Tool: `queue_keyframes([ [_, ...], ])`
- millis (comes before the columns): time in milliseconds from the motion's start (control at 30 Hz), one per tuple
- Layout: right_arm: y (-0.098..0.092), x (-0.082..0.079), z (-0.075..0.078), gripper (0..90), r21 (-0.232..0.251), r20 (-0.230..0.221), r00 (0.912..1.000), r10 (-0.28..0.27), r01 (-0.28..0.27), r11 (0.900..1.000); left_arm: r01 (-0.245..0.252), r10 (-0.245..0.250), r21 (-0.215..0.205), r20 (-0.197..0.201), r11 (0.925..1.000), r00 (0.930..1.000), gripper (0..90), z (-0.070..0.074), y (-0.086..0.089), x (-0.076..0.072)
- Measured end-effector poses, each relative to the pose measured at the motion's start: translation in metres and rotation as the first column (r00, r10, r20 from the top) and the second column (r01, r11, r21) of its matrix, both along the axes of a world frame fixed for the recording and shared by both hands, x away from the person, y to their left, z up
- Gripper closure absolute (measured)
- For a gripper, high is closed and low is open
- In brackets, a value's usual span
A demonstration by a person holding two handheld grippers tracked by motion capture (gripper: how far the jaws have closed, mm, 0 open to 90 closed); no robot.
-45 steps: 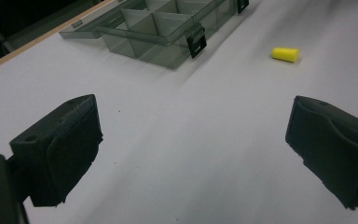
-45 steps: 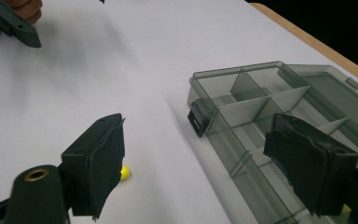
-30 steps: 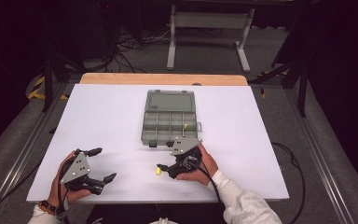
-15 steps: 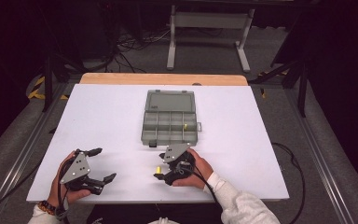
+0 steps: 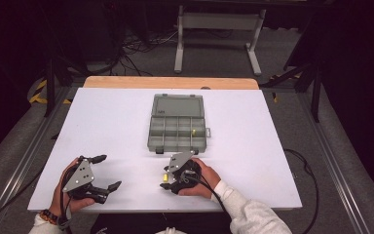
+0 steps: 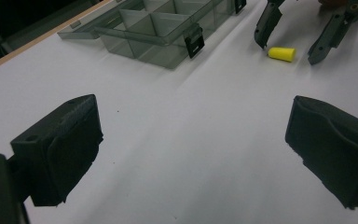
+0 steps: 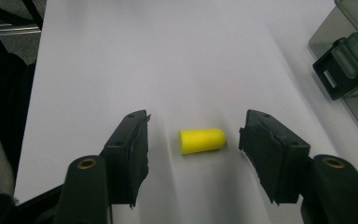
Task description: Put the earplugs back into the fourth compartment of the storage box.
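- Right gripper view: right gripper (image 7: 193,140) jaws spread around yellow earplug (image 7: 202,140), mid-frame; close gently, it's probably squishy.
- Left gripper (image 6: 191,149) spread wide, holding nothing.

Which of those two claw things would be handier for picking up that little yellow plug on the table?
The right gripper. Its open fingers already stand on either side of the yellow plug, not touching it. The left gripper sits open, well off to the side.

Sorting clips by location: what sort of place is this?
Probably a lab or recording studio: a white table on dark carpet, cables trailing on the floor, and a metal stand behind.
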State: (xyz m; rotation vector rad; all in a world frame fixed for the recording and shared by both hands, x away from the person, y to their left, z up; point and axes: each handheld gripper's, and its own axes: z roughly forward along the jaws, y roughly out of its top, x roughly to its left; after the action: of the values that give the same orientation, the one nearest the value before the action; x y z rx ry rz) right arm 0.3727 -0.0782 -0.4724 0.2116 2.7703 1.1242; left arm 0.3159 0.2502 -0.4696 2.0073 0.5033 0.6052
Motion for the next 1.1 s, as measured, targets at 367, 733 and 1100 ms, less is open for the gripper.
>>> queue_keyframes([
  [367, -0.0008, 0.0058, -0.0014, 52.1, 0.020, -0.040, 0.9992, 0.000, 0.001, 1.000, 0.005, -0.005, 0.004, -0.005, 1.0000, 1.0000, 4.8, -0.0009, -0.0008, 0.0005],
  [733, -0.0012, 0.0048, 0.0003, 70.2, 0.011, -0.012, 0.9999, 0.000, 0.000, 1.000, 0.005, -0.005, 0.011, -0.007, 0.9999, 1.0000, 4.9, -0.0013, -0.0010, 0.0008],
  [1100, 0.0007, -0.0008, 0.0026, 72.6, -0.004, 0.043, 0.9990, 0.012, -0.012, 1.000, 0.008, -0.008, 0.010, -0.008, 0.9999, 0.9999, 4.9, -0.0015, -0.0022, 0.0003],
])
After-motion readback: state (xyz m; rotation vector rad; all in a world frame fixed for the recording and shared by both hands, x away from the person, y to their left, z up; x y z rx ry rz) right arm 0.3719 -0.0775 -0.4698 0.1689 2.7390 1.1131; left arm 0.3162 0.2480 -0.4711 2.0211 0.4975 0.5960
